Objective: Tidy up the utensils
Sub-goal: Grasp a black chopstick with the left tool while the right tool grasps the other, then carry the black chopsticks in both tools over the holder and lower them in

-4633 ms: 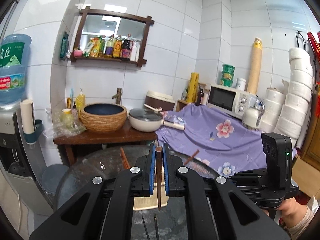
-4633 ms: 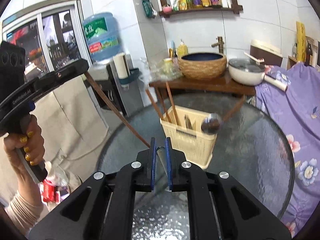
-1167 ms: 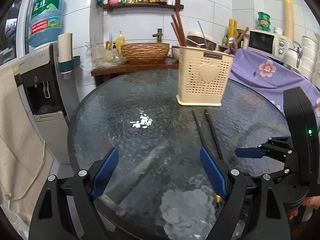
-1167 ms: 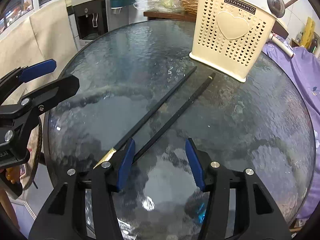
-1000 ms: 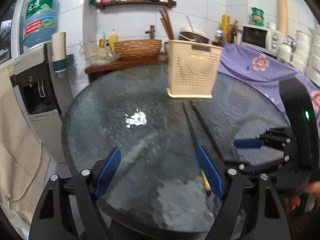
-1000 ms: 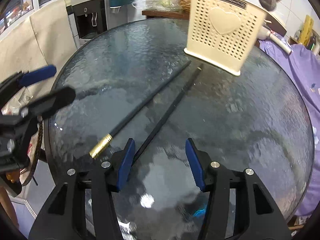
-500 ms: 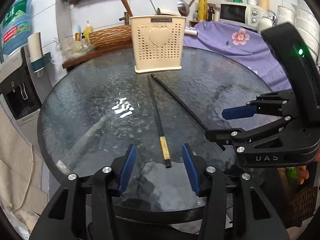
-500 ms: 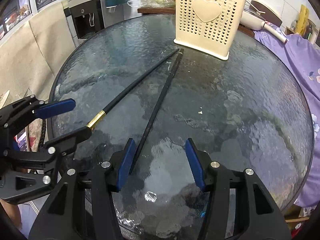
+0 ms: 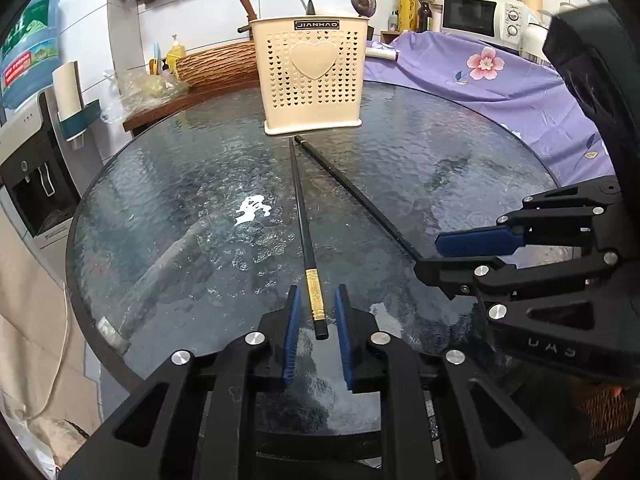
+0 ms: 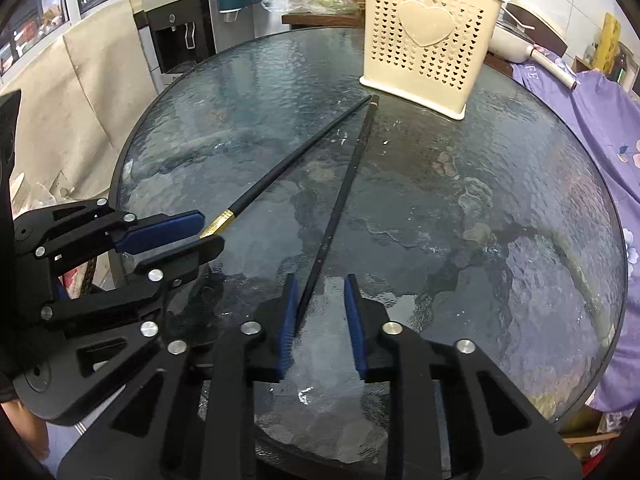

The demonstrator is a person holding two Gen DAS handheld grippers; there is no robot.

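Two black chopsticks lie on the round glass table [image 9: 180, 200], their far tips meeting at a cream perforated utensil holder [image 9: 316, 76] that has wooden chopsticks and a ladle in it. My left gripper [image 9: 317, 288] straddles the gold-banded end of the left chopstick [image 9: 314, 304]. Its jaws are closing, and a gap still shows on both sides. My right gripper [image 10: 320, 277] straddles the near end of the other chopstick [image 10: 332, 224]. Its jaws are closing too; the stick lies close by the left pad and well apart from the right one. Each gripper shows in the other's view: right gripper [image 9: 428, 255], left gripper [image 10: 212, 230].
A purple floral cloth [image 9: 500, 80] covers the counter beyond the table at the right, with a microwave [image 9: 476, 16] behind it. A water dispenser [image 9: 32, 168] stands at the left. A wooden side table with a woven basin [image 9: 216, 64] is behind the holder.
My left gripper came down and forward to the chopstick's gold end, and its jaws narrowed around it. The right gripper's jaws narrowed around the other chopstick without moving away.
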